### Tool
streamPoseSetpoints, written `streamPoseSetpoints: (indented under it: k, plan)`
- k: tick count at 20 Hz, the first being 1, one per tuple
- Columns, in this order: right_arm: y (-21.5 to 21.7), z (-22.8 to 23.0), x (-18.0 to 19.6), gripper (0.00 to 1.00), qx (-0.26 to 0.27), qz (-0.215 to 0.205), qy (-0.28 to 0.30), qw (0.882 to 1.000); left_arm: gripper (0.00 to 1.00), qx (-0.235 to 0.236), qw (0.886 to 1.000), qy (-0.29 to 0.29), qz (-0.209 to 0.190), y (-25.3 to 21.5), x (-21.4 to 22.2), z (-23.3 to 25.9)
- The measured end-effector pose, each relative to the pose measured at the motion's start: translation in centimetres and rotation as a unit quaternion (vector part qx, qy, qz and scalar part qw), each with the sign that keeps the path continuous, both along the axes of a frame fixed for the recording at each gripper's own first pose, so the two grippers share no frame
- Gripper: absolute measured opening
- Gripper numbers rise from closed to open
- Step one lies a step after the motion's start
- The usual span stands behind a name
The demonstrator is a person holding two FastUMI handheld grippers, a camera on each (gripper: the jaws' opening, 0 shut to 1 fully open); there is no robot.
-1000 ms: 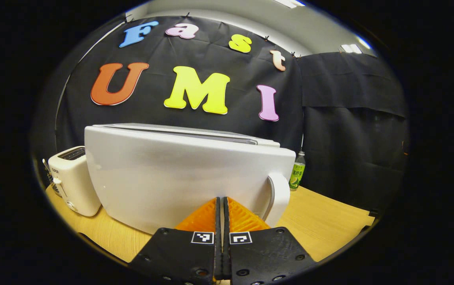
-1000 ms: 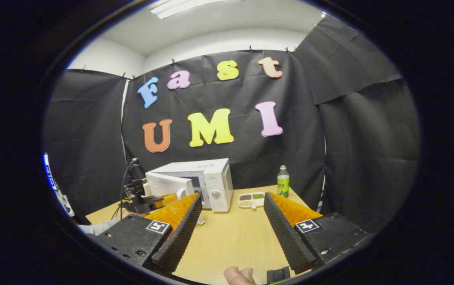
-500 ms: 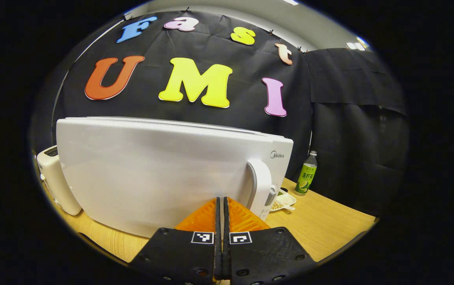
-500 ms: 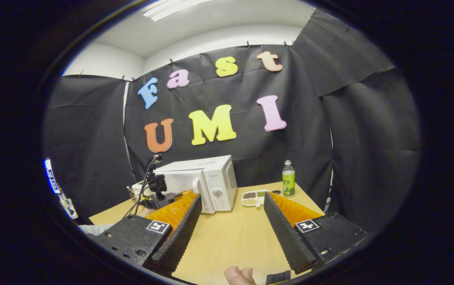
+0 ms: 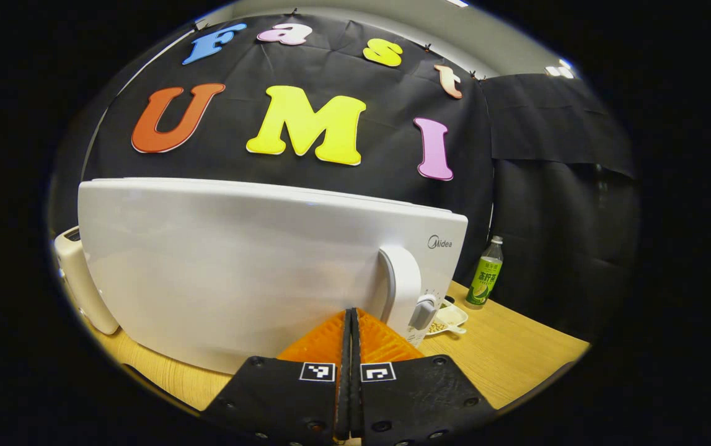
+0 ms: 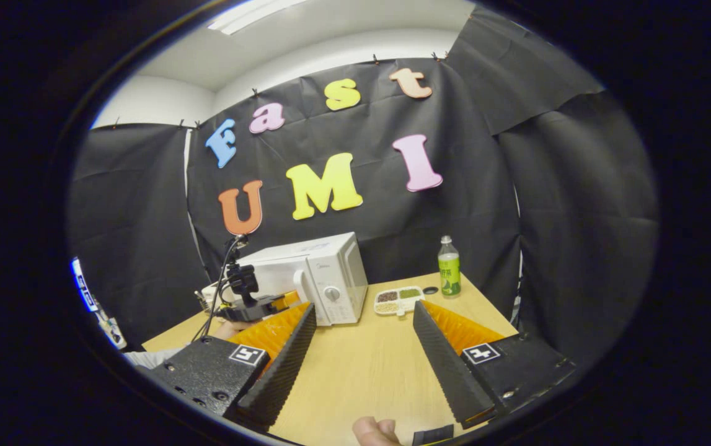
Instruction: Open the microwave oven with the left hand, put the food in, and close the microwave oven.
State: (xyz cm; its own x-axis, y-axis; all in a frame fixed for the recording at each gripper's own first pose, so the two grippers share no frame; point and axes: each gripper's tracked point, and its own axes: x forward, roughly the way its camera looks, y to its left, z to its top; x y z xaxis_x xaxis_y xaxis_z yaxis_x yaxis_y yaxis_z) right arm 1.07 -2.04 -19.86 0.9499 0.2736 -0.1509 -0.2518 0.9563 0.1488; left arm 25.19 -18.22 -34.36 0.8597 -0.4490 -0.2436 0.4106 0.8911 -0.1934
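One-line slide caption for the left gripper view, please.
Left gripper, jaws shut, faces the white microwave oven's closed door beside its handle.

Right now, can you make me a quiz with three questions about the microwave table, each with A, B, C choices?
1. Where is the bottle?
A. On top of the microwave
B. On the table, right of the food tray
C. Inside the toaster

2. What colour is the microwave?
A. White
B. Red
C. Blue

3. How is the right gripper?
A. Shut on the bottle
B. Shut on the tray
C. Open, holding nothing

Answers:
1. B: in the right gripper view the bottle stands on the table just right of the tray.
2. A: its door and body are white in both views.
3. C: its fingers stand wide apart over bare table.
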Motion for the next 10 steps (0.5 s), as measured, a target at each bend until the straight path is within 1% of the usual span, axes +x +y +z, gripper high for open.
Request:
streamPoseSetpoints:
  k: [1, 2, 3, 4, 5, 6, 7, 9, 10]
  plan:
    - [0.1, -0.1, 0.0, 0.91, 0.0, 0.001, 0.002, 1.0, 0.01, 0.005, 1.0, 0.0, 0.002, 0.0, 0.0, 0.0]
    - [0.3, -0.2, -0.2, 0.91, 0.001, 0.003, 0.004, 1.0, 0.01, 0.011, 1.0, 0.0, 0.007, 0.0, 0.1, 0.0]
    - [0.4, -0.1, -0.4, 1.0, 0.0, 0.003, 0.005, 1.0, 0.01, 0.019, 1.0, 0.0, 0.013, 0.1, 0.1, -0.1]
    - [0.5, -0.1, -0.4, 1.0, 0.0, 0.002, 0.006, 1.0, 0.01, 0.029, 0.999, -0.001, 0.019, 0.1, 0.2, -0.1]
    - [0.6, -0.1, -0.6, 0.91, -0.001, 0.002, 0.005, 1.0, 0.01, 0.04, 0.999, -0.01, 0.028, 0.1, 0.6, 0.1]
    - [0.8, -0.1, -0.8, 0.91, -0.001, 0.002, 0.005, 1.0, 0.0, 0.073, 0.996, 0.006, 0.044, 0.5, 1.4, -1.0]
    - [1.1, -0.1, -0.9, 1.0, -0.001, 0.004, 0.008, 1.0, 0.0, 0.072, 0.997, -0.01, 0.039, 0.6, 0.5, -0.3]
    - [1.6, -0.2, -1.4, 1.0, 0.0, 0.007, 0.013, 1.0, 0.01, 0.092, 0.995, -0.005, 0.038, 0.2, 0.5, -0.8]
    - [1.7, 0.0, -1.7, 1.0, 0.001, 0.008, 0.013, 1.0, 0.01, 0.105, 0.993, 0.002, 0.055, 0.9, 0.7, -1.0]
